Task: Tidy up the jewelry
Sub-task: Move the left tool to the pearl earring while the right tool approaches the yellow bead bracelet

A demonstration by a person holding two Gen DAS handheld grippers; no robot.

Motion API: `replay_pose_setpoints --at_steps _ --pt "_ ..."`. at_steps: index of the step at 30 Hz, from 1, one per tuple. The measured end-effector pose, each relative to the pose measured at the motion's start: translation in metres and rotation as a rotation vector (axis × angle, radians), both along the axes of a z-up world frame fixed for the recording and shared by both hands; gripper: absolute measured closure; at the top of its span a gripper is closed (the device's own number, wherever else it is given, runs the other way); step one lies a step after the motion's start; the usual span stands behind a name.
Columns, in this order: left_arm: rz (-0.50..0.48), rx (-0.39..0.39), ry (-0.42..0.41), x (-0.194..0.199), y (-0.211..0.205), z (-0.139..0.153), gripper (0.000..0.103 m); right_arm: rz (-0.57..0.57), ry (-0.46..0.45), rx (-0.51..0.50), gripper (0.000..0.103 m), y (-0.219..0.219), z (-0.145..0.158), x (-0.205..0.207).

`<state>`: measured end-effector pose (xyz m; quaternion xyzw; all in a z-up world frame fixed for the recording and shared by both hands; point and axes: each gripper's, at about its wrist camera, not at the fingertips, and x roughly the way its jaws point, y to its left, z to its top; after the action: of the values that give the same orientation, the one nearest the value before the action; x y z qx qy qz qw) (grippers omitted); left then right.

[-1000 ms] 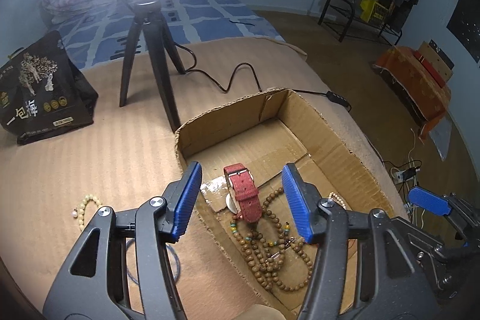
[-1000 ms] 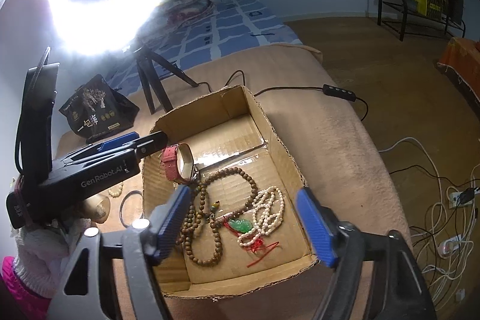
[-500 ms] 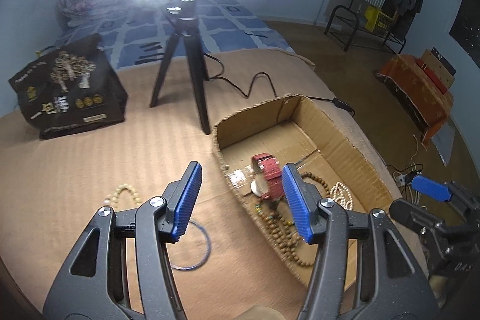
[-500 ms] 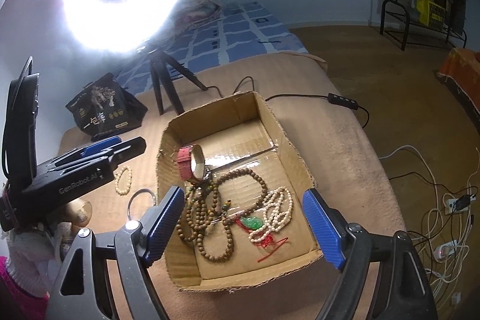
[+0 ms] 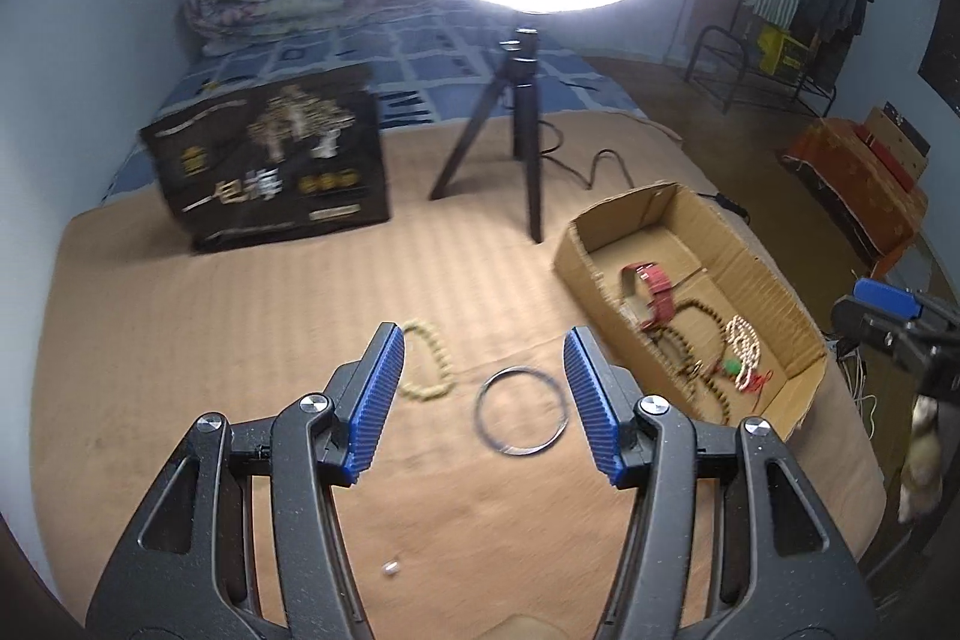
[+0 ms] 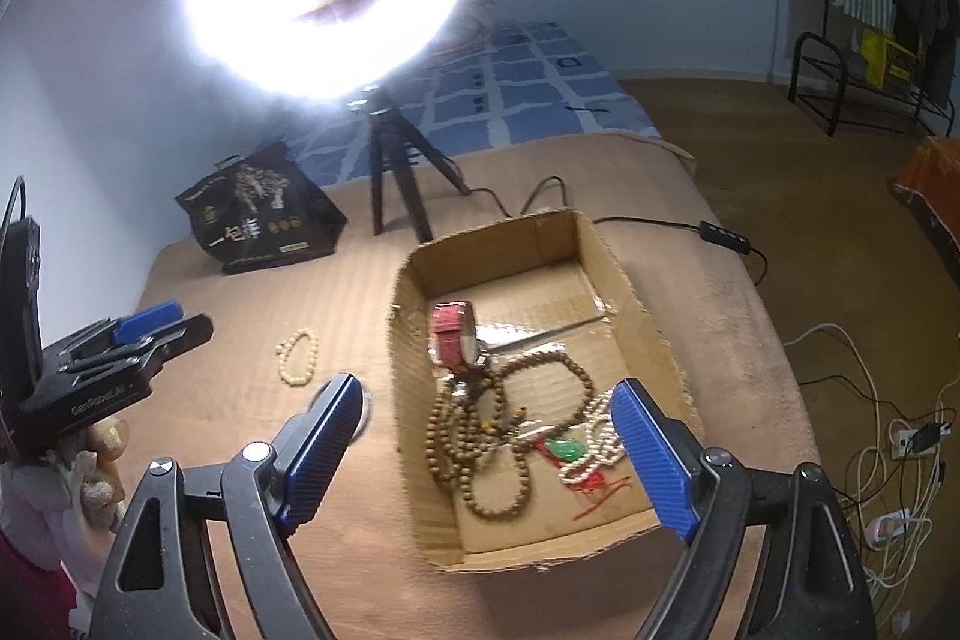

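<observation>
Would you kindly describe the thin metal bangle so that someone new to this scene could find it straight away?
Start at the open cardboard box on the tan bedspread; the bangle lies flat on the cloth outside it, on the side away from the floor cables. It sits beside a pale beaded bracelet, but it alone is a plain, thin, smooth hoop with no beads.

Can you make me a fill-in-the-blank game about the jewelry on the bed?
1. The red watch lies inside the cardboard ____.
2. The thin metal bangle lies on the brown blanket, ____ the box.
3. The left gripper holds ____.
4. The pendant in the box is coloured ____.

Missing words: box; outside; nothing; green
</observation>
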<state>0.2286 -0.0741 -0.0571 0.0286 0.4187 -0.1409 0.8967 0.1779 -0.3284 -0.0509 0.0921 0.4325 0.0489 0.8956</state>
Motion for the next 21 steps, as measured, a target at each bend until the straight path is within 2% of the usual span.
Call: replay_pose_setpoints --at_steps 9,18,21 --pt "0.044 -0.008 0.025 -0.026 0.056 -0.003 0.046 0.075 -0.004 0.009 0.016 0.039 0.005 -0.001" --pt "0.032 -0.021 0.066 -0.044 0.080 -0.018 0.046 0.130 0.014 0.040 0.016 0.078 0.000 0.010" --pt "0.024 -0.028 0.087 -0.047 0.087 -0.026 0.053 0.146 0.026 0.054 0.016 0.091 -0.005 0.017"
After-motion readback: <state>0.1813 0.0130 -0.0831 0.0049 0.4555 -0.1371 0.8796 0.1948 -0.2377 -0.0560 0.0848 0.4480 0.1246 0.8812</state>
